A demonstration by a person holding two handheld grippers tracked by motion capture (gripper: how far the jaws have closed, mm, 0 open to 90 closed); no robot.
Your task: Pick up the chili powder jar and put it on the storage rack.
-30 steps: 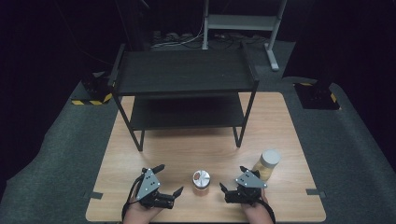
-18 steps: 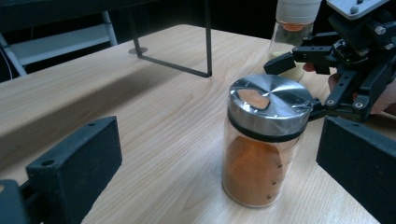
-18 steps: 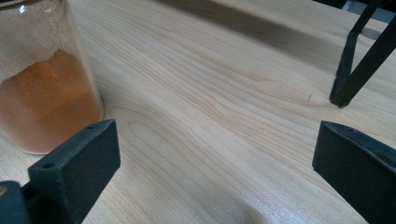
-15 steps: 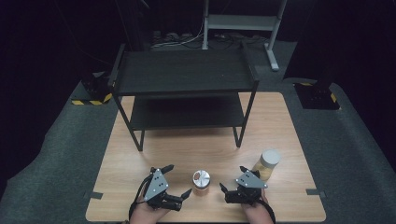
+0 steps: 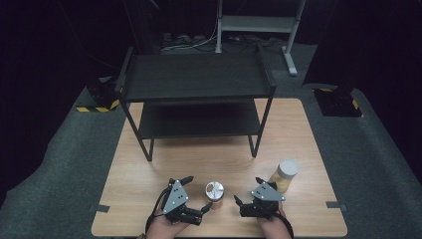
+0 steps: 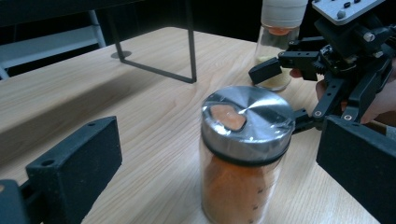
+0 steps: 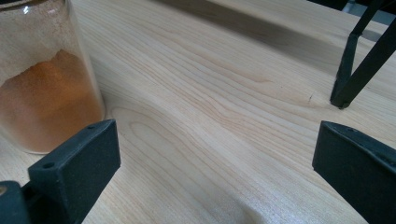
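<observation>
Left tool was spread wide around the spice jar, which stood upright on the tabletop, pads not touching. Best to center on the glass below the lid, then close squarely. Right tool was also apart, idle.

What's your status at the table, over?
Left gripper open, straddling the metal-lidded spice jar. Right gripper open, holding nothing. White-lidded jar stands beside it. Nothing in the way.
</observation>
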